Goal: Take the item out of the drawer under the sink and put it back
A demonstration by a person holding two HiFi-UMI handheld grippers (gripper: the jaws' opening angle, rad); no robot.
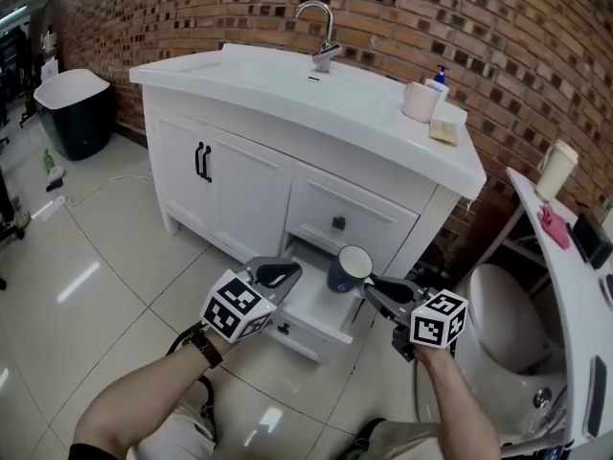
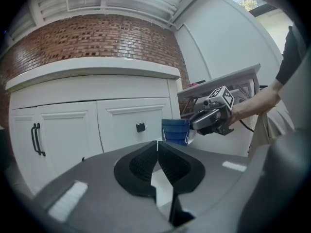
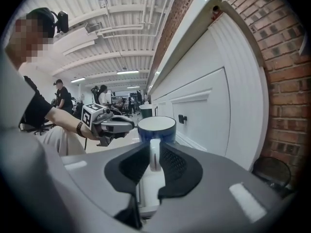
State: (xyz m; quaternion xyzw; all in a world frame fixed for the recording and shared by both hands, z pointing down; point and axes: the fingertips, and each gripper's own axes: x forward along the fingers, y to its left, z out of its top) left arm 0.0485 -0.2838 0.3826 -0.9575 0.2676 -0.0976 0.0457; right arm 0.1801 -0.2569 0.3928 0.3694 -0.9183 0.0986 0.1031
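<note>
A dark blue mug (image 1: 350,268) with a white inside hangs upright over the open lower drawer (image 1: 311,319) of the white vanity. My right gripper (image 1: 372,286) is shut on the mug's white handle, which shows between its pads in the right gripper view (image 3: 154,152). My left gripper (image 1: 287,274) is shut and holds nothing; it hovers over the drawer's left side, just left of the mug. In the left gripper view the mug (image 2: 176,131) sits beyond my closed left gripper (image 2: 157,144), with the right gripper (image 2: 206,119) on its far side.
The vanity top (image 1: 287,99) carries a faucet (image 1: 324,36), a pink cup (image 1: 420,102) and a soap bottle (image 1: 439,77). A closed drawer (image 1: 350,218) sits above the open one. A dark bin (image 1: 75,111) stands far left, a toilet (image 1: 503,338) right.
</note>
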